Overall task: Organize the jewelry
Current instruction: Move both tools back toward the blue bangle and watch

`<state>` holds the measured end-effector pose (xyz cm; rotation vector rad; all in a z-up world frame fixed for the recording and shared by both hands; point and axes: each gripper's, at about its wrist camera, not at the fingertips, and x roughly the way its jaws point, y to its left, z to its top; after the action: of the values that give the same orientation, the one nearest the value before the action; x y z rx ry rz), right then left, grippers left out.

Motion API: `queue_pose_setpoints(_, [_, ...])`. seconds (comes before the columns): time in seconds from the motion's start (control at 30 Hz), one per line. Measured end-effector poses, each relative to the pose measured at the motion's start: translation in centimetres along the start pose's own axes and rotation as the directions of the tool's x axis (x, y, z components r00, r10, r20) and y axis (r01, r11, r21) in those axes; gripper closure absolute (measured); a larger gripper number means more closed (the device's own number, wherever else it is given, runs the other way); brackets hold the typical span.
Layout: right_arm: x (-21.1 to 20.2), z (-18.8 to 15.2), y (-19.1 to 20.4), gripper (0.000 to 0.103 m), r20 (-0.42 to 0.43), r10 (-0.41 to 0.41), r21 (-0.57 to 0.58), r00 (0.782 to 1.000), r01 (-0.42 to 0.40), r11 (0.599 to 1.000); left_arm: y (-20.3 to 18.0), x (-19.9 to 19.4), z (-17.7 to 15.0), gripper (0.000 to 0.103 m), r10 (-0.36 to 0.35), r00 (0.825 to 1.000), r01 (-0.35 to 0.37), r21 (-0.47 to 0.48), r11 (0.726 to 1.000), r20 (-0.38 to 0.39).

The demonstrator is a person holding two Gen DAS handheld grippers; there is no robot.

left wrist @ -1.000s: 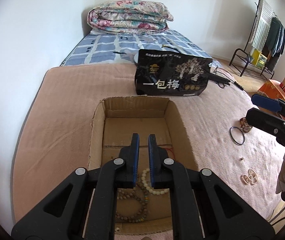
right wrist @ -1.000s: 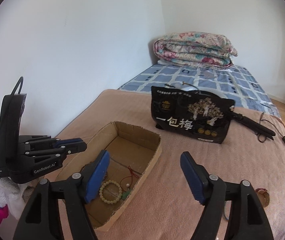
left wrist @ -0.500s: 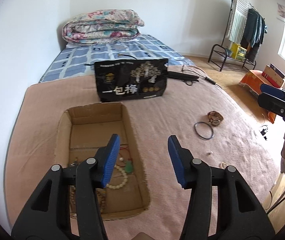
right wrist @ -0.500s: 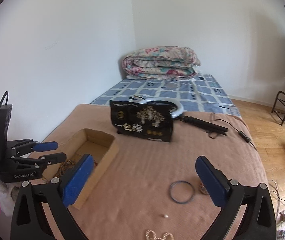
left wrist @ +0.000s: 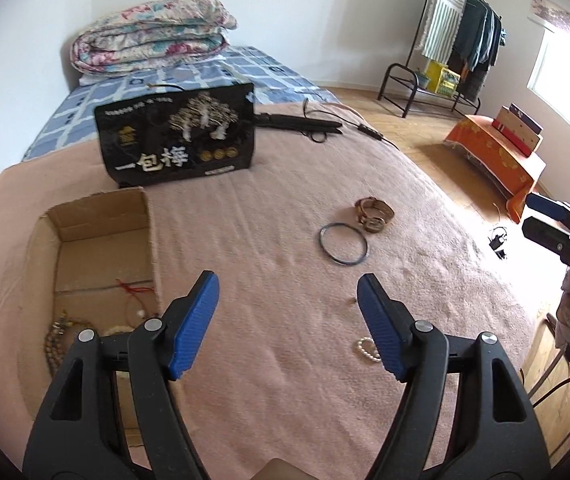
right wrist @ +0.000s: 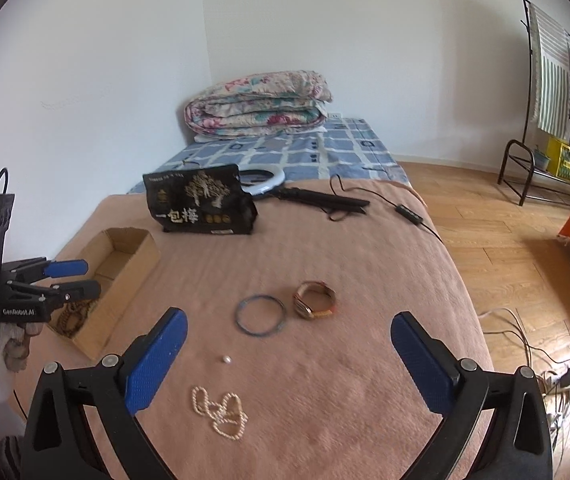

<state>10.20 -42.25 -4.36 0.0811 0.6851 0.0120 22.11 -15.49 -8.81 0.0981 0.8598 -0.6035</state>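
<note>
On the bed: a pink blanket (right wrist: 365,280) covers the near half, and the jewelry lies loose on it beside a cardboard box (left wrist: 97,216).
Left tongs (left wrist: 289,312): spread wide above the blanket just right of the box, holding nothing.
Right tongs (right wrist: 285,344): spread wide over the blanket's near edge, holding nothing.
Pearl necklace (right wrist: 221,414): bunched on the blanket between the right tongs' fingers, nearer the left one; in the left wrist view it sits partly hidden behind the left tongs' right finger (left wrist: 381,332).
Loose pearl (right wrist: 226,359): alone on the blanket, just beyond the necklace.
Dark ring bracelet (right wrist: 260,315): flat on the blanket, past the pearl.
Watch (right wrist: 315,300): just right of the ring bracelet, strap curled in a loop.
Box contents: a brown bead string (left wrist: 55,340) and a red cord (left wrist: 133,290) at the near end; a pale bead string is mostly hidden behind the left tongs.
Black bag (left wrist: 177,136): standing beyond the box.
Folded quilt (right wrist: 259,104): at the bed's far end by the wall.
</note>
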Motion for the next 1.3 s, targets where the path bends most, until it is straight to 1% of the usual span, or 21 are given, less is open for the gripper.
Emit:
queue_pose_setpoints(0.13, [0.1,-2.1,-0.9,0.000,-0.030,-0.003,-0.012,1.000,0.002,1.000,-1.4,2.0,-0.1,0.029,-0.016,0.999,0.017,0.013,1.000,-0.034])
queue_pose_setpoints(0.27, [0.9,-3.8,-0.5,0.000,-0.069,0.013,-0.052,0.998,-0.016,0.999,-2.5,4.4,-0.1,0.029,-0.037,0.997,0.038,0.010,0.999,-0.069])
queue_pose_setpoints(0.37, [1.6,-5.0,0.0,0.000,-0.096,0.027,-0.083,0.995,-0.035,0.996,-3.1,6.1,0.1,0.029,-0.038,0.996,0.039,0.009,0.999,-0.086])
queue_pose_setpoints(0.6, [4.0,-6.1,0.4,0.000,-0.130,0.032,-0.114,0.991,-0.047,0.992,-4.3,9.8,0.9,0.029,-0.058,0.992,0.059,0.004,0.998,-0.114])
queue_pose_setpoints(0.7, [5.0,-6.1,-0.5,0.000,-0.136,0.033,-0.098,0.990,-0.046,0.994,-5.0,11.4,1.0,0.029,-0.070,0.989,0.072,0.016,0.997,-0.130])
queue_pose_setpoints(0.87, [7.1,-5.6,-3.1,0.000,-0.141,0.024,-0.037,0.990,-0.030,0.999,-5.8,14.7,1.1,0.029,-0.087,0.983,0.090,0.012,0.996,-0.161])
queue_pose_setpoints(0.97, [8.6,-5.2,-4.8,0.000,-0.145,0.013,-0.006,0.989,-0.014,1.000,-6.3,16.2,1.1,0.029,-0.086,0.981,0.092,0.028,0.995,-0.172])
queue_pose_setpoints(1.03, [9.7,-4.9,-5.8,0.000,-0.148,0.008,0.016,0.989,-0.006,1.000,-6.8,17.1,1.2,0.029,-0.075,0.981,0.086,0.054,0.995,-0.178])
queue_pose_setpoints(1.13, [11.2,-4.5,-7.1,0.000,-0.148,0.011,0.052,0.989,-0.004,0.999,-7.8,18.6,1.2,0.029,-0.042,0.980,0.062,0.101,0.993,-0.193])
queue_pose_setpoints(1.2, [12.2,-3.9,-7.9,0.000,-0.147,0.017,0.079,0.989,-0.005,0.997,-8.2,19.3,1.0,0.029,-0.035,0.979,0.059,0.116,0.992,-0.200])
queue_pose_setpoints(1.3, [13.7,-3.1,-8.8,0.000,-0.145,0.028,0.111,0.989,-0.012,0.994,-8.6,20.2,0.7,0.027,-0.004,0.981,0.032,0.143,0.989,-0.194])
